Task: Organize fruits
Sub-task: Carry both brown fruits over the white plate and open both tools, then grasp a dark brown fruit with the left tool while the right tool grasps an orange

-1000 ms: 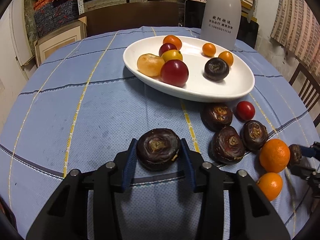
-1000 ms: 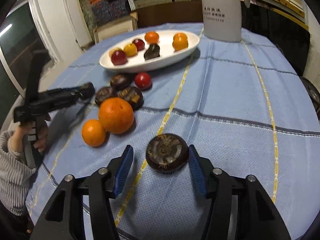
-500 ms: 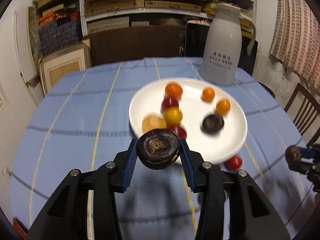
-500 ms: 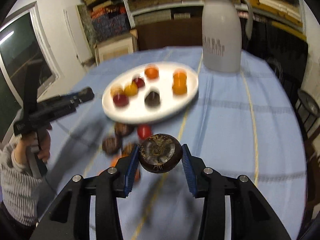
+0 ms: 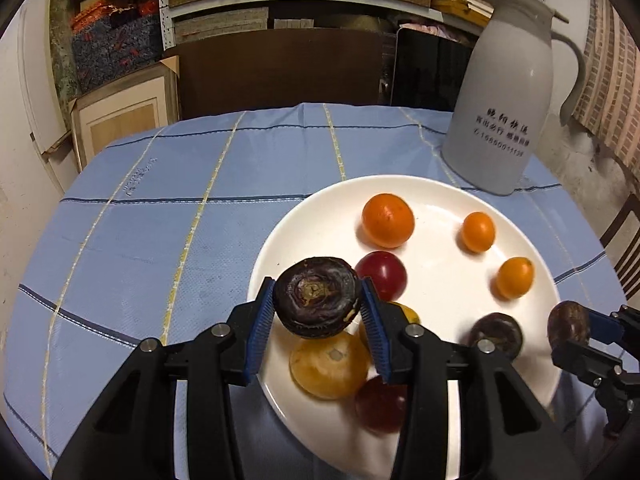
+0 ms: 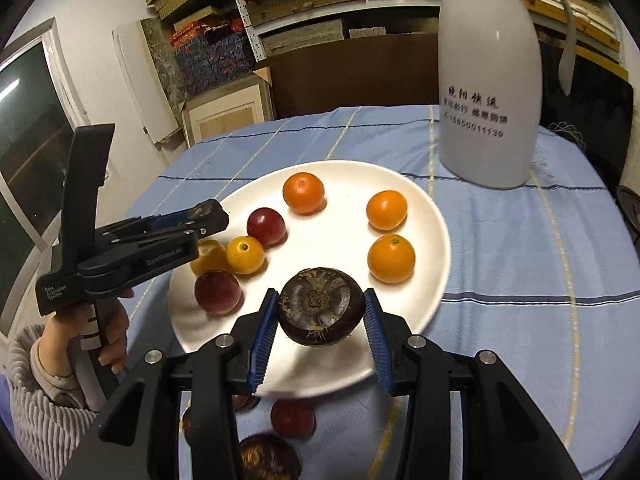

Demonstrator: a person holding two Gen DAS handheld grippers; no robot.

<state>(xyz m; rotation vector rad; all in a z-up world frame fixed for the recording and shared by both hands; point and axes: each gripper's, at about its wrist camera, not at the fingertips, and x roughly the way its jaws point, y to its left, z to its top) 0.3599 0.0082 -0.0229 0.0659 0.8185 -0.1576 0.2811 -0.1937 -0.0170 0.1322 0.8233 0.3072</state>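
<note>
My left gripper (image 5: 318,306) is shut on a dark water chestnut (image 5: 316,297) and holds it above the left part of the white plate (image 5: 440,292). My right gripper (image 6: 320,314) is shut on another dark water chestnut (image 6: 320,310) above the plate's near edge (image 6: 352,368). The plate holds orange, red and yellow fruits and one dark chestnut (image 5: 496,334). The right gripper with its chestnut shows at the right edge of the left wrist view (image 5: 568,326). The left gripper shows at the left of the right wrist view (image 6: 200,212).
A tall white jug (image 5: 500,92) stands behind the plate on the blue checked tablecloth (image 5: 160,220). A red fruit (image 6: 292,416) and a dark chestnut (image 6: 268,456) lie on the cloth before the plate. Shelves and boxes stand beyond the table.
Both grippers closed on chestnuts lying on the cloth, lifted them and carried them forward over the plate.
</note>
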